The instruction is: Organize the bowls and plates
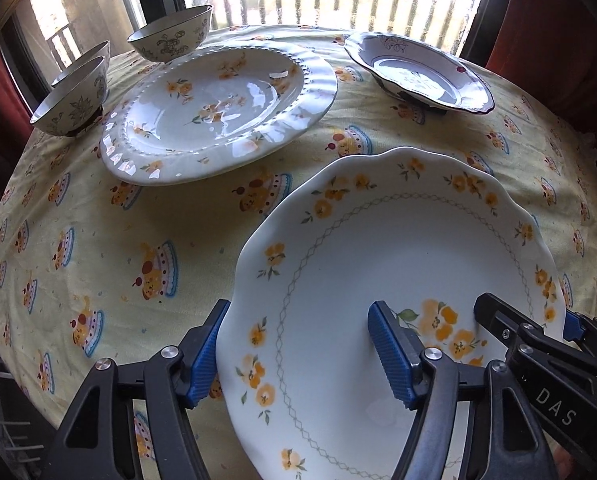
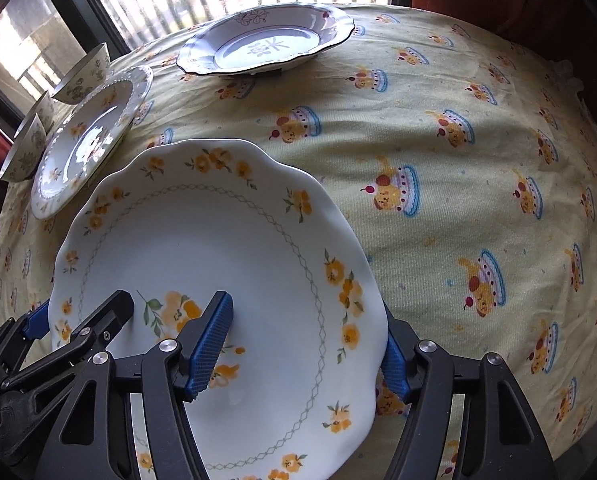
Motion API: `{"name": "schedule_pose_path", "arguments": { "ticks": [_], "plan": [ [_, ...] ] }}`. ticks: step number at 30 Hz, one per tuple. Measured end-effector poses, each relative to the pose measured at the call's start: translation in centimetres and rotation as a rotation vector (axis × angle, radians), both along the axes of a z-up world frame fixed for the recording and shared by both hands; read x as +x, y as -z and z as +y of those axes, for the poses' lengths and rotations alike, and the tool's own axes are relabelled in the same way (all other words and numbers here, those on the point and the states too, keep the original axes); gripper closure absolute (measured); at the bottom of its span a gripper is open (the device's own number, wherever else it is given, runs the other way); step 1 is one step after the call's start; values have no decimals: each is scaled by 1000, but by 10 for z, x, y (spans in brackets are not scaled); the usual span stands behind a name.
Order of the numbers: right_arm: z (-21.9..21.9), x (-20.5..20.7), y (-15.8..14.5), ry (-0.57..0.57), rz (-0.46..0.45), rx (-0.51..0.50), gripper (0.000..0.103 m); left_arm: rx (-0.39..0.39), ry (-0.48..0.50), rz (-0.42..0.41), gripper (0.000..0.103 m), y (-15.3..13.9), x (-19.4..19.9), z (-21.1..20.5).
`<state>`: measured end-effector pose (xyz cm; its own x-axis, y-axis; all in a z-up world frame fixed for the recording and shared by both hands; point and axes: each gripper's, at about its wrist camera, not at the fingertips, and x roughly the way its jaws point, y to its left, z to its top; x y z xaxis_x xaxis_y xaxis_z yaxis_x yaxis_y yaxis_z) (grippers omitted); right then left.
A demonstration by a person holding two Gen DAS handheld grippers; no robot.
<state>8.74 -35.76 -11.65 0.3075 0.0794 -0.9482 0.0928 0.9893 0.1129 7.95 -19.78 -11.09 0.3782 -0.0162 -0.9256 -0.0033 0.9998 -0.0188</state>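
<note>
I have the yellow-flowered plate (image 1: 398, 280) at the near edge of the table (image 1: 138, 248), and nothing is stacked yet: the beaded plate (image 1: 218, 112), the purple-rimmed dish (image 1: 418, 72) and three bowls (image 1: 74, 100) all sit apart. My left gripper (image 1: 298, 352) and right gripper (image 2: 310, 344) each straddle the plate's rim, fingers spread, not visibly pinching. One gripper arm reads "DAS".

Black hinged grippers (image 1: 300, 344), ribbed blue fingers (image 1: 390, 352), silver pivot screws ("DAS" lettering)
</note>
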Motion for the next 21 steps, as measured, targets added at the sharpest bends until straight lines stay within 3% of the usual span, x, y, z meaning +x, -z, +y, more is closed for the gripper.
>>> {"name": "schedule_pose_path", "arguments": {
  "ticks": [12,21],
  "plan": [
    [16,-8,-8,62,13,-25,32,-28,71,-9,34,-13,-9,22],
    [62,-17,-28,91,-37,-49,33,-29,91,-39,34,-32,-14,74]
  ]
}}
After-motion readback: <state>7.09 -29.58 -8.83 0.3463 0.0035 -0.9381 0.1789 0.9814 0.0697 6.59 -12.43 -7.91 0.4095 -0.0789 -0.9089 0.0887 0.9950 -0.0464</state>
